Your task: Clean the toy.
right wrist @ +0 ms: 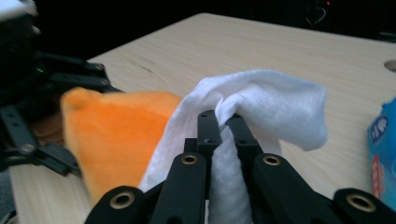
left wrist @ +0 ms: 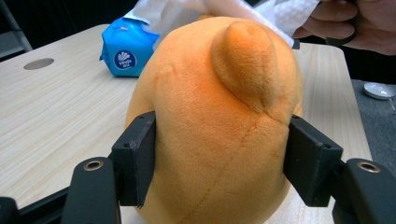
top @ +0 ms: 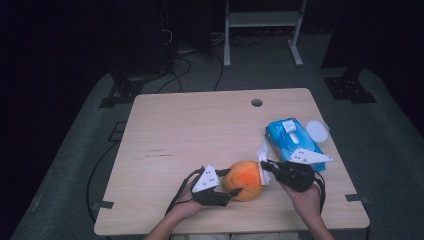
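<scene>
Nearest the lens in your left gripper view, the two black jaws of your left gripper [left wrist: 219,161] stand about half apart and press on either flank of the round orange plush toy [left wrist: 219,116], which bulges between them; the toy's stubby nub points toward the upper right of that frame. In the high view the left gripper [top: 227,187] sits at the lower centre, with the toy [top: 243,179] just to its right, resting on the pale wooden surface [top: 190,130] near its front edge.

Your right gripper [right wrist: 218,120] is clamped tight on a crumpled white tissue [right wrist: 271,105]; in the right gripper view its jaws meet with the paper pinched between them, and the tissue spills over the tips toward the centre right of the frame. The tissue lies against the toy's side [right wrist: 116,135]. In the high view the right gripper [top: 265,166] comes in from the lower right, tissue [top: 263,155] touching the toy's right edge.

Behind your right hand [top: 306,197], at the centre right of the high view, a blue plastic tissue pack [top: 285,137] lies on the surface, with a round white lid [top: 317,131] just beside it.
</scene>
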Motion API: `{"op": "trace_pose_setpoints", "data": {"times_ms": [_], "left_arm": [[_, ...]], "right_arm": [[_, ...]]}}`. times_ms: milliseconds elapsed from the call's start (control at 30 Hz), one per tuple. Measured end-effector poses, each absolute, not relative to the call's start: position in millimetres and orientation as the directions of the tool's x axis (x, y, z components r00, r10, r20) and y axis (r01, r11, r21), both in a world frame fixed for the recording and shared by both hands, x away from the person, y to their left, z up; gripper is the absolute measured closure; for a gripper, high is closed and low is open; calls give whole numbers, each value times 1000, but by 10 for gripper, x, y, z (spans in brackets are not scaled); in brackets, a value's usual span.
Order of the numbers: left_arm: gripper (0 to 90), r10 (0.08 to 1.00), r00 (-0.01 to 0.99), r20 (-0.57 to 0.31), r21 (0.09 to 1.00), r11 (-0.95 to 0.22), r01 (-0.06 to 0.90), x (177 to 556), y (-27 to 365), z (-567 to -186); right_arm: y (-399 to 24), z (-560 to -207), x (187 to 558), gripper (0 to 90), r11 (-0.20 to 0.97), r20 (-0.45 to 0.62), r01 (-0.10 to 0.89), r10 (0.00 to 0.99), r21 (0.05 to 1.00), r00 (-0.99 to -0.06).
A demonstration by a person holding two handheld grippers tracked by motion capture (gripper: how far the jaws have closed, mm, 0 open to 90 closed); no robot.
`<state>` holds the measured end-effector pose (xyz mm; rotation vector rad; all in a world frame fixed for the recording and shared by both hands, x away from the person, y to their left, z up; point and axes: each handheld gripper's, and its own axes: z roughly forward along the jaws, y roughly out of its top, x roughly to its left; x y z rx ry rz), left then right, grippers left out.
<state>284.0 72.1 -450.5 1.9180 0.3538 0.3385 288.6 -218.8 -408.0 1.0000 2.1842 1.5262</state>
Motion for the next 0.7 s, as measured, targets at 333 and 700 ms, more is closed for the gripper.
{"op": "trace_pose_setpoints", "data": {"times_ms": [333,700], "left_arm": [[340,404,912,65,932,-351,89,2853,716,-4502],[355,418,907,55,936,-337,99,2851,692,-4506]], "right_arm": [[-2143,-4076,2858,854,218,124,359,678,907,-725],[-1866,-3990,2707,854,270,56,278,617,922,-785]]}}
